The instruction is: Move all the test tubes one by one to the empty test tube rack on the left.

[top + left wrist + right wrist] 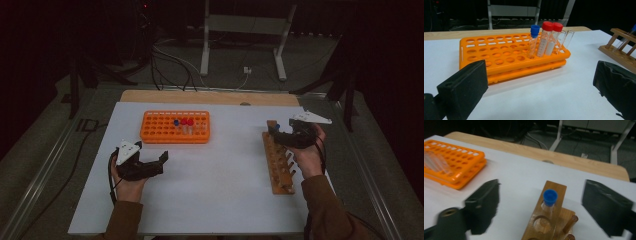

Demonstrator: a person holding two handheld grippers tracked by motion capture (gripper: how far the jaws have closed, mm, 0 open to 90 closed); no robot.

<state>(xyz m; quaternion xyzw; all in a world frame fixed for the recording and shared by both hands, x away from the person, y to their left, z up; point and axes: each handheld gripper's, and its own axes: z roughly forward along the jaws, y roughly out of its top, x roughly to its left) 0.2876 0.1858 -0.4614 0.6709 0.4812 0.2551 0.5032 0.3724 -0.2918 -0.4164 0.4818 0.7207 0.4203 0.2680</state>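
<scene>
An orange tube rack [175, 127] stands at the back left of the white sheet. It holds a blue-capped tube [534, 37], two red-capped tubes [550, 37] and clear uncapped tubes [566, 37], all upright. My left gripper [162, 162] rests in front of this rack, jaws wide open with nothing between them [539, 85]. A wooden peg rack [279, 162] lies at the right. At its far end stands another blue-capped tube [549, 197]. My right gripper [541, 190] is open, a jaw on either side of that tube, both pads well apart from it.
The white sheet [210, 180] covers a wooden table whose bare edge [210, 96] runs along the back. Beyond it are a white metal stand [245, 30] and cables on the floor. The wooden rack [619, 53] sits far right of the left gripper.
</scene>
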